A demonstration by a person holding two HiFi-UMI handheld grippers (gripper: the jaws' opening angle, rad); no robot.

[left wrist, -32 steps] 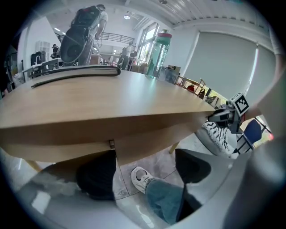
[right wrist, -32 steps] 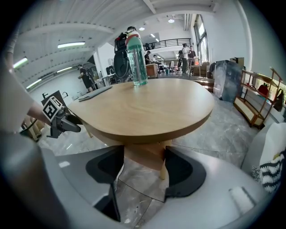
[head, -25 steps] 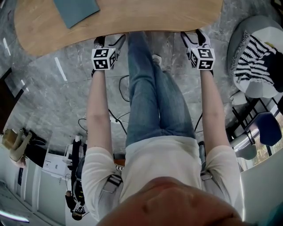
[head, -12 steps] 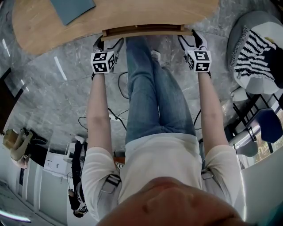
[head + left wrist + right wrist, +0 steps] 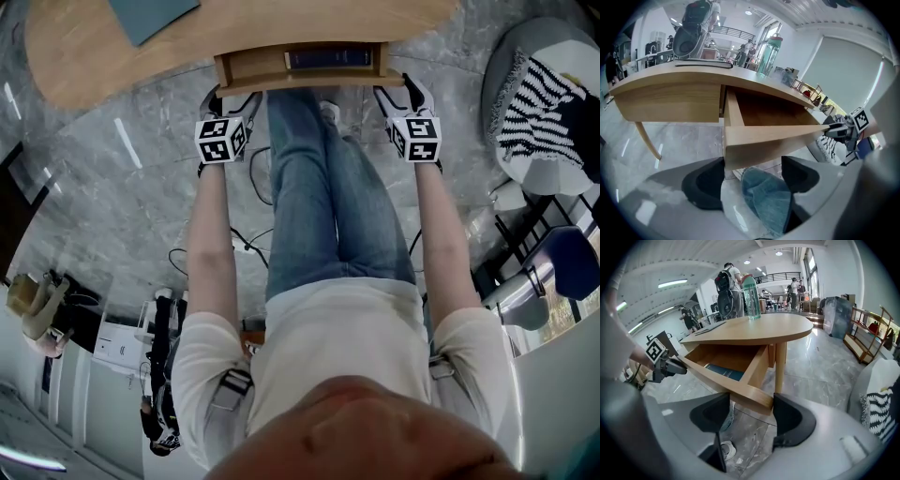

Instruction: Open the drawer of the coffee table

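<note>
The left claw (image 5: 753, 162) and right claw (image 5: 751, 405) are reaching with jaws spread wide, clamping nothing, at the two front corners of the drawer (image 5: 248, 66), which is sticking partway out of the counter (image 5: 112, 56), showing a blue book (image 5: 328, 58).

— What is your head view keeping from me?

— Its top edge is cutting off the coffee table (image 5: 84, 56) and the grey-blue sheet (image 5: 155, 14) lying on it. The drawer (image 5: 251, 67) front is covering the fingertips of your left gripper (image 5: 232, 94) and your right gripper (image 5: 394, 86).

— And inside the drawer?

— The tabletop is hiding most of a dark blue thing (image 5: 328, 58), so I'm failing to tell what it is. In your right gripper view the drawer front is masking its near edge, and the background people (image 5: 731, 287) are showing too small to make out.
</note>
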